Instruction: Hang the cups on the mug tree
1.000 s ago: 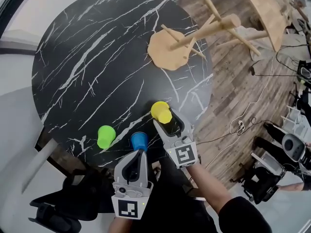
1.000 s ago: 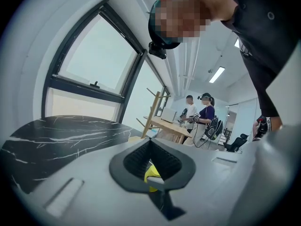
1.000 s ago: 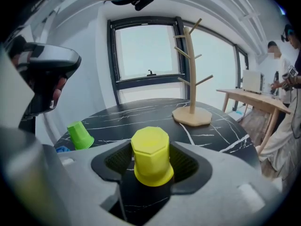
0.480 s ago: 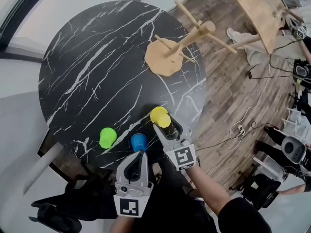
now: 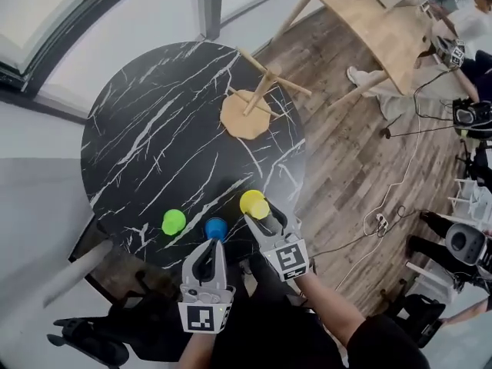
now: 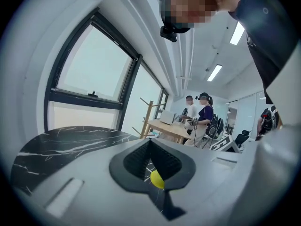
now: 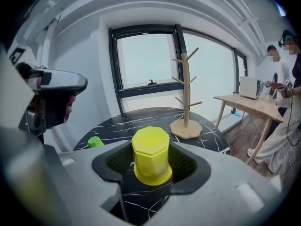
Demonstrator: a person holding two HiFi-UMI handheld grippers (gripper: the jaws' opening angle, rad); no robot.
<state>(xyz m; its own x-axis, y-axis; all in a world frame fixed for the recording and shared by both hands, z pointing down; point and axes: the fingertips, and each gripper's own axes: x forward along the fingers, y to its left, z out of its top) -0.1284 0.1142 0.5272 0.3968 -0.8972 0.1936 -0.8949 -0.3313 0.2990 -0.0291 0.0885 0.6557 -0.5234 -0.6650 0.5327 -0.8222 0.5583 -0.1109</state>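
- Cup of yellow plastic (image 7: 150, 158), eight-sided and turned upside down with its flared rim below, sits between the jaws of the right gripper (image 7: 151, 142). It is at the near edge of the round black marble table with white veins (image 5: 154, 129).
- Right gripper holds this cup. Its jaws stand wide, the dark ribbed pads lie against two sides of the cup, and they have just been closing a little onto it. Whether the rim touches the marble or hangs just over it, I cannot tell.
- Left gripper (image 5: 209, 246) has its jaws fully together with nothing between them. Its tips are just beside the small blue plastic cup (image 5: 216, 228), on the person's side of it.
- In the head view the blue cup stands on the table between the yellow one at its right and the light green plastic cup (image 5: 174, 221) at its left. The three are near each other but apart.
- Wooden mug tree (image 5: 257, 97), a straight pole with slanted pegs on a flat base, stands upright at the far side of the table, well apart from the cups.
- Beyond the table are a floor of wooden planks (image 5: 354, 175) with cables on it, a light wooden desk (image 5: 369, 21) and a big window with dark frame (image 7: 146, 60). Two people stand at the desk.
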